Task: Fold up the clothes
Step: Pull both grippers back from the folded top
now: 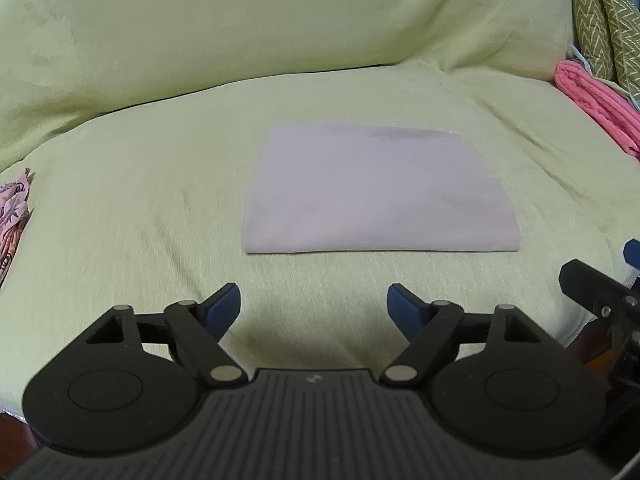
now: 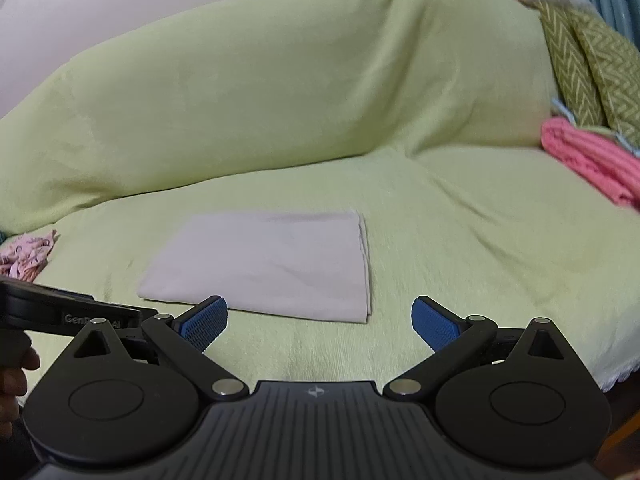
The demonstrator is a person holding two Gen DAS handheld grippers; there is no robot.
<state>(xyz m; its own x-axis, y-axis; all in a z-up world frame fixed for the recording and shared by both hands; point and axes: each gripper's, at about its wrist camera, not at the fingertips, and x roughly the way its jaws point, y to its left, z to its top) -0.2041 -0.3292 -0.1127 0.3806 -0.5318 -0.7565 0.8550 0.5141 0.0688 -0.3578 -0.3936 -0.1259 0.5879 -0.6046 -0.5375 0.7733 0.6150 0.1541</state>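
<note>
folded pale grey garment [image 1: 378,190] lay ahead of both gaping, empty grippers, left gripper [image 1: 314,307] and right gripper [image 2: 320,322]; judged soft, light, best pinched at near folded edge.

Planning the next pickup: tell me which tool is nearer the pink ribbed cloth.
Right. The right tool hangs open before the folded grey cloth's right end, on the pink ribbed cloth's side; the left tool sits open further left.

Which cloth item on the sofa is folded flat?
The pale grey cloth mid-seat, a neat rectangle. The pink towel and patterned pink garment lie bunched at the edges.
</note>
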